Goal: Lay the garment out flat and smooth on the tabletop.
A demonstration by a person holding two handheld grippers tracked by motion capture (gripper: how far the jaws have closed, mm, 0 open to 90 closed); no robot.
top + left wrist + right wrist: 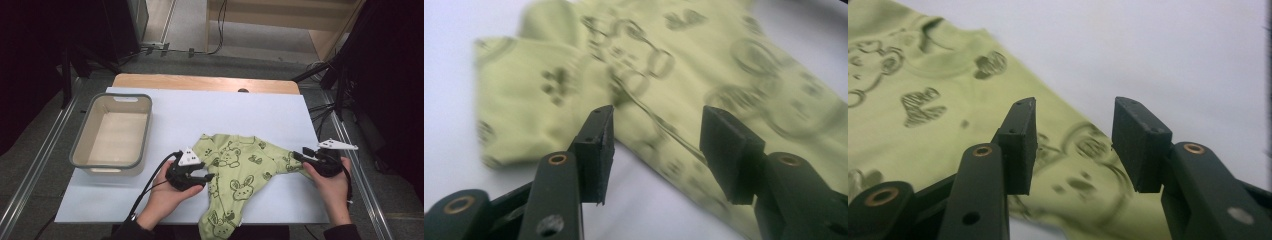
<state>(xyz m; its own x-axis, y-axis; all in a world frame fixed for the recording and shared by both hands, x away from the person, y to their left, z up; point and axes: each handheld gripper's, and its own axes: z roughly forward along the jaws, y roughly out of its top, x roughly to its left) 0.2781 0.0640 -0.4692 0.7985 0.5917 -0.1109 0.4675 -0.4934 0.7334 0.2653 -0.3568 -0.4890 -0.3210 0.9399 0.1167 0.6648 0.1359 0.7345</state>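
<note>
A light green child's garment (pixel 240 170) printed with dark rabbit figures lies rumpled on the white table cover, part of it hanging over the near edge. My left gripper (pixel 209 176) sits at the garment's left side, jaws apart, the cloth (pixel 704 70) lying just beyond and under the gap, nothing pinched. At the garment's right sleeve is my right gripper (pixel 296 156), also open, hovering over the cloth (pixel 948 120) with no fabric between its pads.
A grey-rimmed beige tub (pixel 80 150) stands empty at the table's left. The white table cover (pixel 225 110) stretches behind the garment. A wooden table edge (pixel 200 82) runs along the back, and dark stands and cables flank both sides.
</note>
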